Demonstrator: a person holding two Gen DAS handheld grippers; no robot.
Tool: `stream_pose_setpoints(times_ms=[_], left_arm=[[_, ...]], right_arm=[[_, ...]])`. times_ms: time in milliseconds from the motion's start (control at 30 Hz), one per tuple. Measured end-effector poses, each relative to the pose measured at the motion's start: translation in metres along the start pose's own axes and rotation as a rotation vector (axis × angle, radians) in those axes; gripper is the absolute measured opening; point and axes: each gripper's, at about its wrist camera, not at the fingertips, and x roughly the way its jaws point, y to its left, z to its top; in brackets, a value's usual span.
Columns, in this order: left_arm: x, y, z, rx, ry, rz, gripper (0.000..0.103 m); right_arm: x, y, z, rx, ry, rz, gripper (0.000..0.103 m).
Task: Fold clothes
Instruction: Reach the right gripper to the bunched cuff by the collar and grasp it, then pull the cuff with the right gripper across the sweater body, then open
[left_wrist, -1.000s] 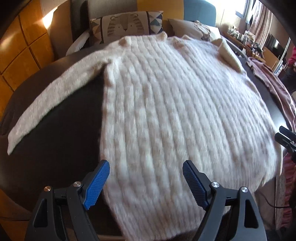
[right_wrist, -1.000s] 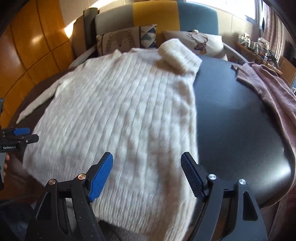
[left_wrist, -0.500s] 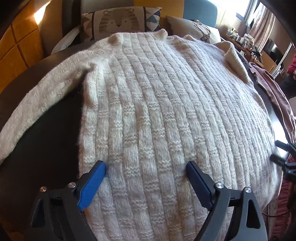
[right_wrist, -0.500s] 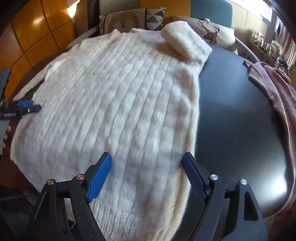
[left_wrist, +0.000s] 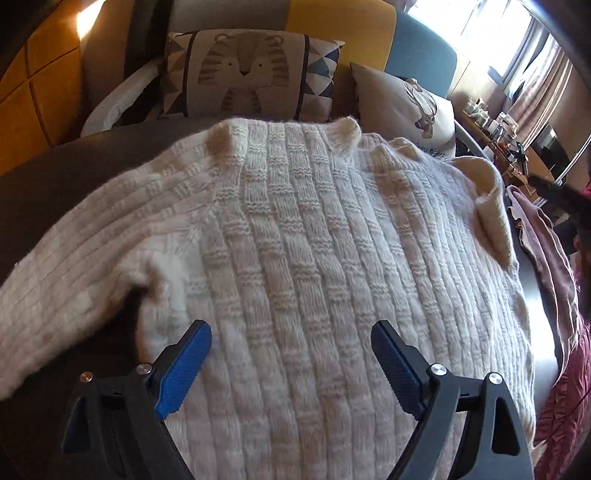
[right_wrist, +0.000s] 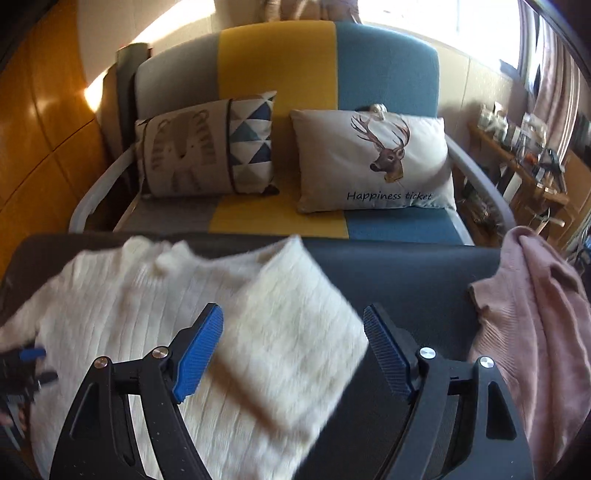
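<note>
A cream ribbed knit sweater (left_wrist: 314, 258) lies flat on a dark round table (left_wrist: 55, 166), neck toward the sofa. Its left sleeve (left_wrist: 66, 280) stretches out to the left. Its right sleeve (right_wrist: 295, 332) lies folded over the body, cuff end toward me. My left gripper (left_wrist: 291, 354) is open and empty above the sweater's body near the left armpit. My right gripper (right_wrist: 293, 347) is open and empty, its jaws on either side of the folded sleeve; touch cannot be told. The left gripper also shows in the right wrist view (right_wrist: 26, 369) at the far left.
A pink garment (right_wrist: 532, 332) lies on the table's right side, also seen in the left wrist view (left_wrist: 546, 251). Behind the table stands a grey, yellow and blue sofa (right_wrist: 332, 74) with a tiger cushion (left_wrist: 247, 74) and a deer cushion (right_wrist: 376, 162). A cluttered shelf (right_wrist: 524, 147) stands at the right.
Both grippers have moved forward up the sweater toward its neck. The left now hovers near the armpit; the right now reaches the folded right sleeve. Both stay open.
</note>
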Motion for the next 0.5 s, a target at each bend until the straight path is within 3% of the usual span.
stream_pose_setpoints(times_ms=[300, 467, 500], left_arm=[[0.014, -0.004, -0.003, 0.053, -0.004, 0.012, 0.092], [0.019, -0.011, -0.003, 0.076, -0.016, 0.033, 0.097], [0.020, -0.012, -0.003, 0.080, -0.017, 0.038, 0.099]], right_arm=[[0.095, -0.033, 0.041, 0.164, 0.118, 0.095, 0.081], [0.130, -0.029, 0.036, 0.114, 0.237, 0.069, 0.073], [0.134, -0.028, 0.033, 0.096, 0.255, 0.060, 0.065]])
